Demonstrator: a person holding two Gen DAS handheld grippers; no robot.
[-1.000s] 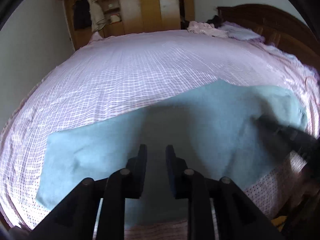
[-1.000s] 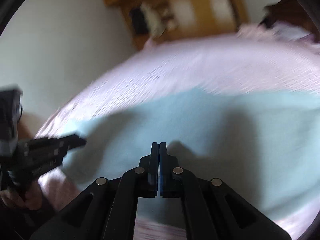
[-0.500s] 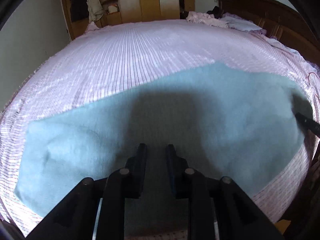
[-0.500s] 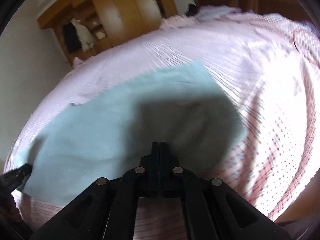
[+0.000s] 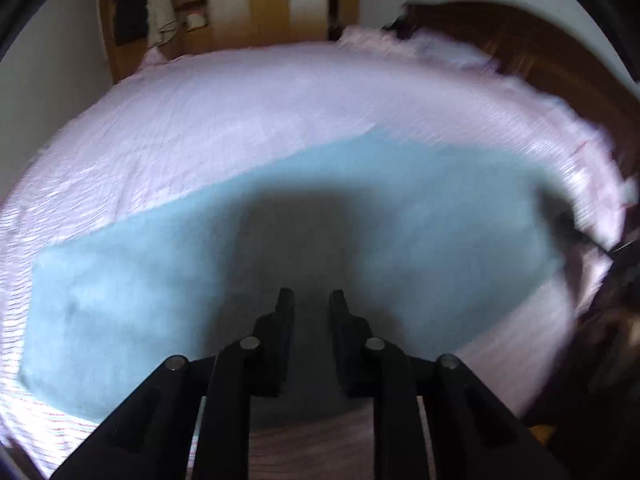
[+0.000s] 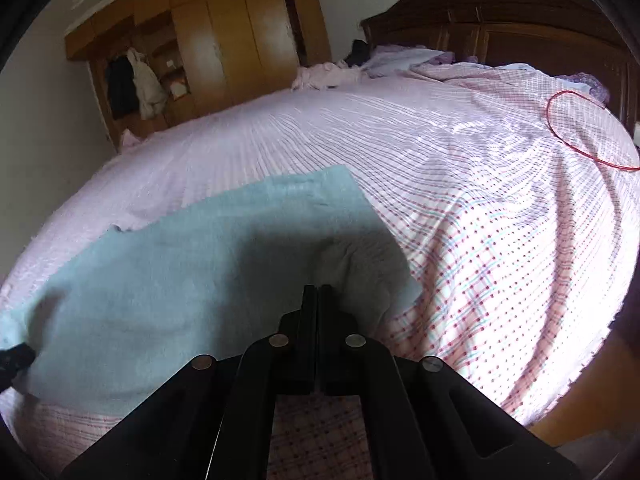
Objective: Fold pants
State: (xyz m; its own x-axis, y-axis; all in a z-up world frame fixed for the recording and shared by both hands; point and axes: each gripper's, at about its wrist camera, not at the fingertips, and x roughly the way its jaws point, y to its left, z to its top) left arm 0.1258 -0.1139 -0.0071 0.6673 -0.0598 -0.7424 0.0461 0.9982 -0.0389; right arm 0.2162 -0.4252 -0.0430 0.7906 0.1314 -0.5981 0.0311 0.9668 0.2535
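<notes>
The light blue pants [image 5: 160, 280] lie flat across the near part of the bed, in one long band. They also show in the right wrist view [image 6: 180, 260]. My left gripper [image 5: 311, 300] is open, jaws a small gap apart, hovering over the middle of the pants near their front edge. My right gripper [image 6: 317, 292] is shut with nothing between the jaws, over the right end of the pants. The right gripper's tip shows at the far right of the left wrist view [image 5: 576, 236]. The left gripper's tip shows at the left edge of the right wrist view [image 6: 16, 360].
The bed has a pink checked sheet [image 6: 460, 168]. A dark wooden headboard [image 6: 500, 28] stands at the back right, with crumpled pink clothes [image 6: 328, 74] near it. A wooden wardrobe [image 6: 220, 40] is at the back left. A red hoop [image 6: 576, 128] lies on the sheet, right.
The right gripper swung right, from the middle of the pants to their right end, staying shut. The left gripper stayed open over the middle; its view is now blurred by motion.
</notes>
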